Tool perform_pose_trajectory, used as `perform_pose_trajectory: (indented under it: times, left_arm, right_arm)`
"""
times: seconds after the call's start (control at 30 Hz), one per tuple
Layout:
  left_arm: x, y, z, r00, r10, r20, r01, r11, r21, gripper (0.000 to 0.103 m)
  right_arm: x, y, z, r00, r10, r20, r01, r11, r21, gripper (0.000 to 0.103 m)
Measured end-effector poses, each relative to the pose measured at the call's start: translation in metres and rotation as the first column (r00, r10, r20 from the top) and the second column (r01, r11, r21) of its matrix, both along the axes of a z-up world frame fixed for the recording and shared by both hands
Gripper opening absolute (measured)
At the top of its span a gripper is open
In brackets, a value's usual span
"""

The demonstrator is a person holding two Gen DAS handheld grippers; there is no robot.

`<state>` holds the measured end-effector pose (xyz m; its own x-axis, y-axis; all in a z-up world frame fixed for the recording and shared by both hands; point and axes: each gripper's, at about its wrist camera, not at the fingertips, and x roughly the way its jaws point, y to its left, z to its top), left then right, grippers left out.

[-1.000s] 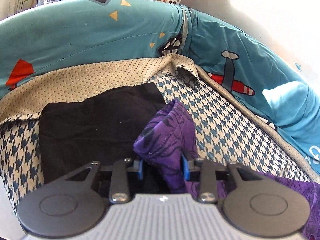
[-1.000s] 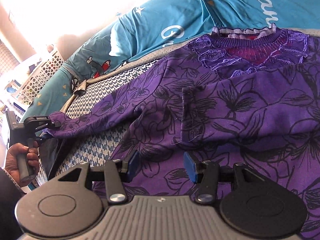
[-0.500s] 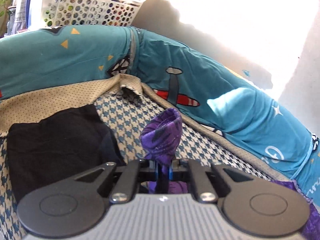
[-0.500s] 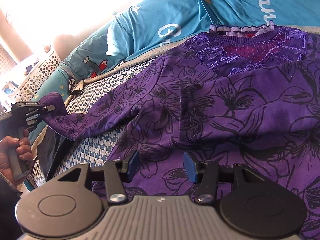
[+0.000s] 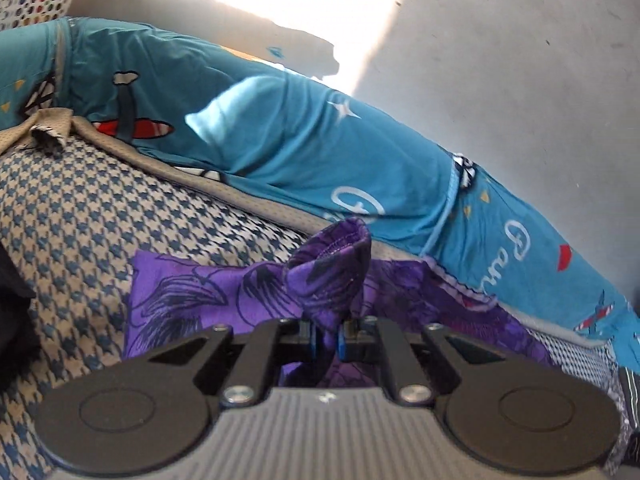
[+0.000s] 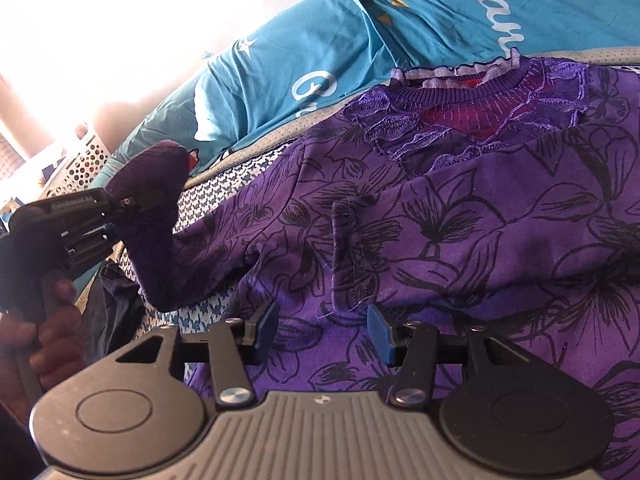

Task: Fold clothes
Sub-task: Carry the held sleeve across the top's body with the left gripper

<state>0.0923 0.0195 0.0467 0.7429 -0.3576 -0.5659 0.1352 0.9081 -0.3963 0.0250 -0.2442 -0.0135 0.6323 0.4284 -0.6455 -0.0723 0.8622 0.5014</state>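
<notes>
Lifted and carried inward over the top's body since a second ago: sleeve cuff (image 5: pixel 328 276), pinched tight in the left gripper (image 5: pixel 326 338). Purple flowered top (image 6: pixel 460 240), lace neckline, flat on the checked bed cover (image 5: pixel 80 216). Right gripper (image 6: pixel 322 334) half open, empty, just above the top's front.
</notes>
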Motion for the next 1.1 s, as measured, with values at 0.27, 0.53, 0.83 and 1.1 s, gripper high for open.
perform_pose_trajectory:
  times: [0.27, 0.53, 0.83, 1.1]
  left_arm:
    - [-0.029, -0.07, -0.025, 0.968, -0.244, -0.066, 0.25, 0.962, 0.114, 0.008]
    - [-0.04, -0.08, -0.046, 0.958, -0.271, -0.093, 0.285, 0.938, 0.199, 0.008]
    - [-0.042, -0.078, -0.05, 0.955, -0.284, -0.087, 0.297, 0.926, 0.231, 0.008]
    - [-0.045, -0.082, -0.057, 0.951, -0.295, -0.09, 0.308, 0.915, 0.261, 0.01]
  right_arm:
    - [0.011, -0.039, 0.004, 0.992, -0.128, -0.011, 0.128, 0.974, 0.185, 0.049]
    - [0.024, -0.047, -0.015, 0.984, -0.137, -0.109, 0.166, 0.933, 0.32, 0.049]
    - [0.037, -0.032, -0.013, 0.994, -0.083, -0.074, 0.104, 0.93, 0.351, 0.06]
    - [0.051, -0.017, -0.025, 0.993, -0.057, -0.103, 0.086, 0.947, 0.309, 0.06]
